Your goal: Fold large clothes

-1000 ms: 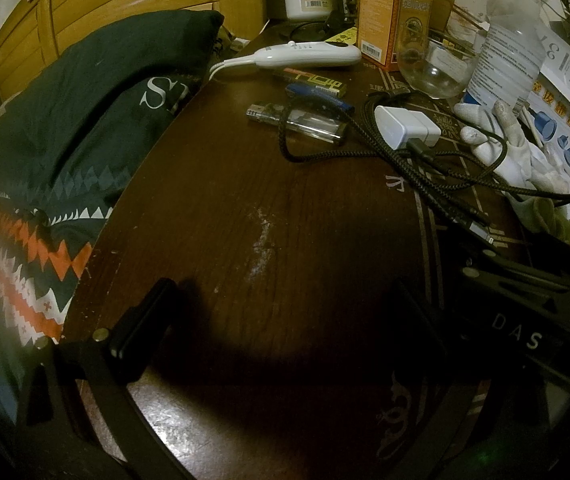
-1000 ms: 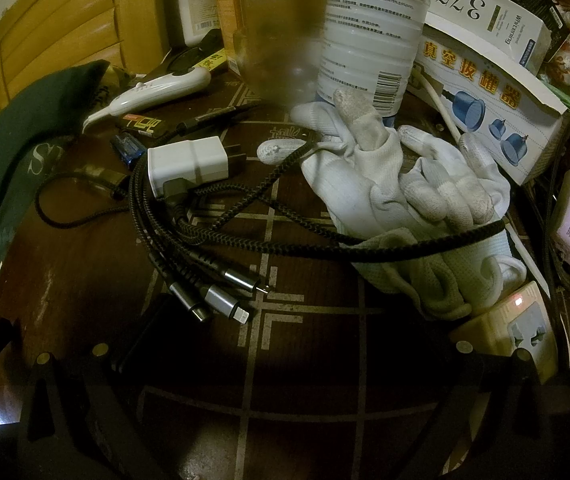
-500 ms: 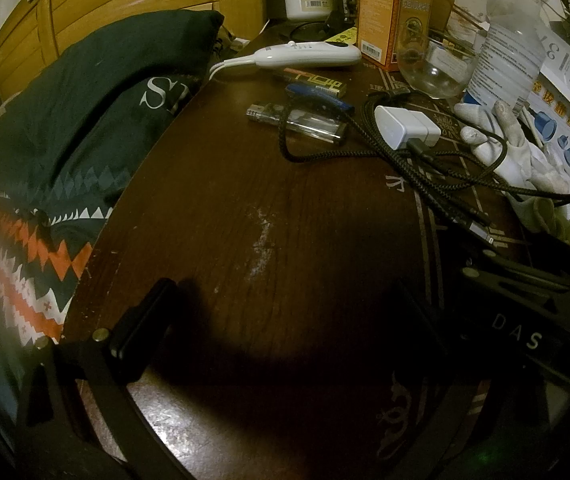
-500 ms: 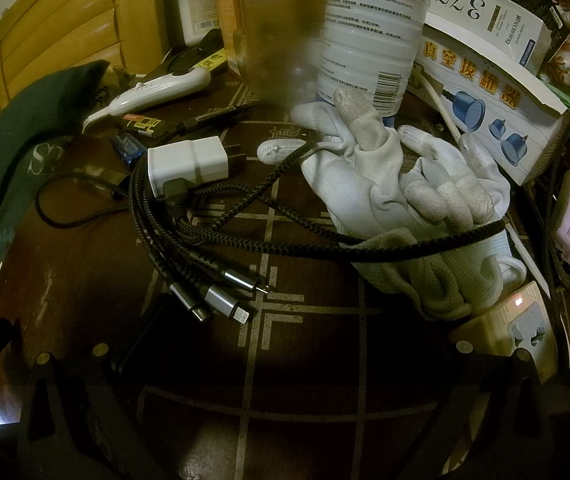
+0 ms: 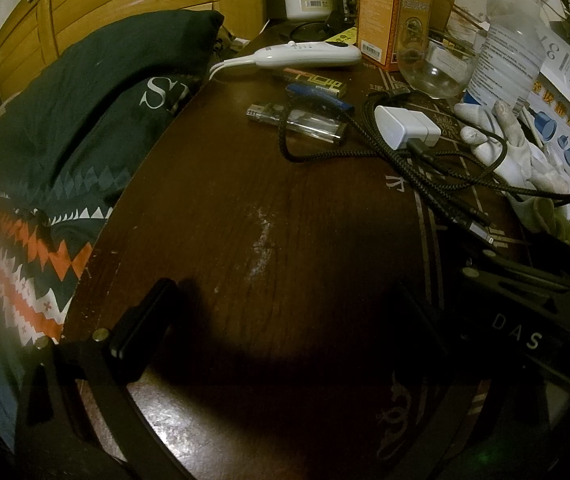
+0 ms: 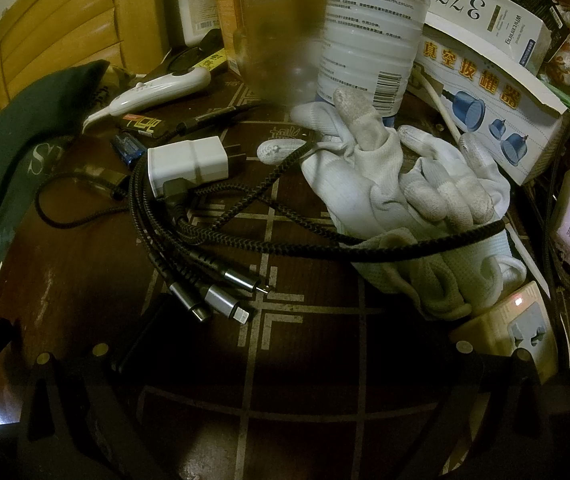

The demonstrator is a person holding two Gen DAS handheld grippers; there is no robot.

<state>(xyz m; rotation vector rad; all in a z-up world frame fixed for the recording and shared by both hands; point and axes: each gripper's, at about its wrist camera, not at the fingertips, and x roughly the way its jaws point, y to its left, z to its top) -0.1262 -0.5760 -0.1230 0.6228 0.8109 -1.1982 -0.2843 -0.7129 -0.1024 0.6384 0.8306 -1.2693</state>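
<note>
A dark green garment [image 5: 73, 120] with white letters and an orange and white zigzag band lies bunched beyond the left edge of the dark wooden table [image 5: 285, 208]; it also shows at the left of the right wrist view [image 6: 17, 160]. My left gripper [image 5: 285, 304] rests low over the bare table top, open and empty, left finger [image 5: 145, 320] near the table's left edge. My right gripper [image 6: 285, 344] is open and empty, low over the table in front of a cable bundle. Neither touches the garment.
A white charger with braided black cables [image 6: 189, 168], white gloves [image 6: 405, 184], a plastic bottle [image 6: 369, 36], boxes [image 6: 489, 92], a glass bowl [image 5: 433, 68], a white handheld device [image 5: 305, 54], lighters and a power strip [image 6: 517, 328] crowd the table's far and right side. A wooden headboard [image 5: 125, 4] stands behind.
</note>
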